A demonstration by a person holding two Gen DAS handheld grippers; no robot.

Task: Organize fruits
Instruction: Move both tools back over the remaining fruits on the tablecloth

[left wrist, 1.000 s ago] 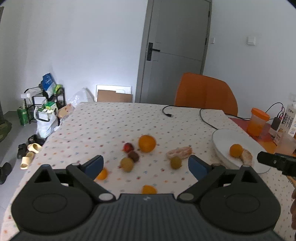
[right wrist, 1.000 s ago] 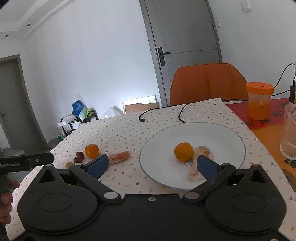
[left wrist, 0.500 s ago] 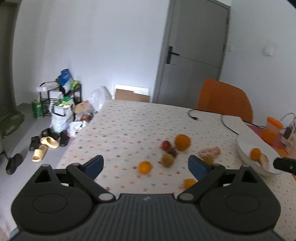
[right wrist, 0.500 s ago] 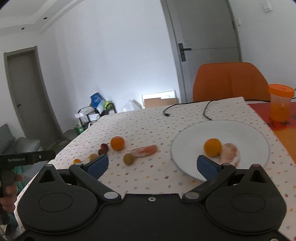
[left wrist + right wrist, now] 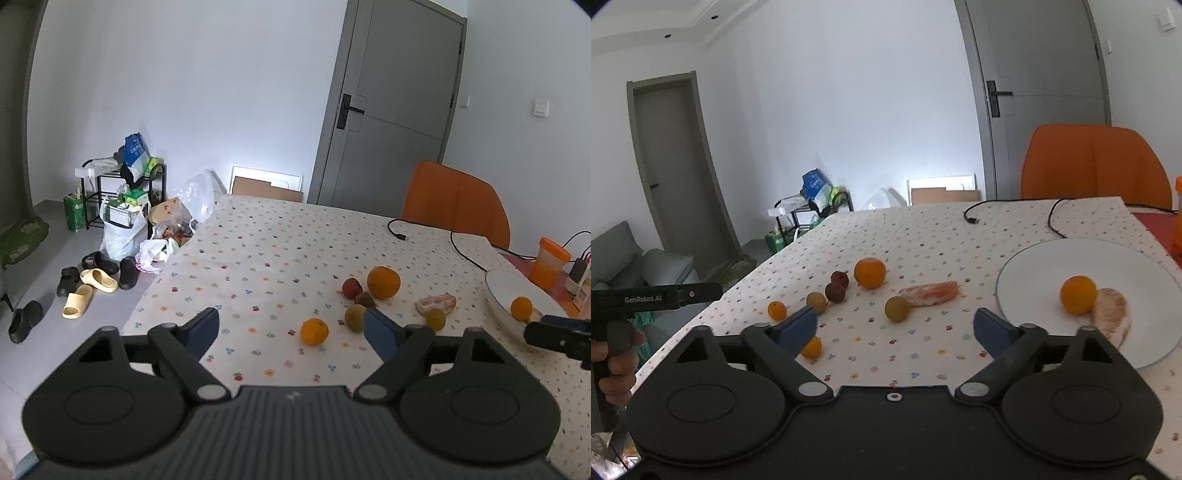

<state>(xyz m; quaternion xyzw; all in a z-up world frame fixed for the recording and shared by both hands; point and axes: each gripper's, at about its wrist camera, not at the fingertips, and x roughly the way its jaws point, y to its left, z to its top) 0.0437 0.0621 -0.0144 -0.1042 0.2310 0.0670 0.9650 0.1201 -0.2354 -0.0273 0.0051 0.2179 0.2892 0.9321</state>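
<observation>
On the white plate [image 5: 1027,266] lie 1 orange [image 5: 1078,294] and 1 peeled segment [image 5: 1112,314]; about 8 fruits [image 5: 870,272] remain left of it; left gripper [image 5: 291,328] and right gripper [image 5: 895,326] are closing, nothing between.

A table under a white cloth [image 5: 923,236] printed with small coloured flowers carries the fruit. On it lie a large orange [image 5: 870,272], two dark red fruits [image 5: 839,278] just beside it, two greenish round fruits [image 5: 897,308], two small oranges [image 5: 776,310] nearer the front edge, and a peeled citrus piece [image 5: 929,293]. A white plate [image 5: 1034,273] sits to the right, and a black cable [image 5: 1012,208] lies along the far side.
</observation>
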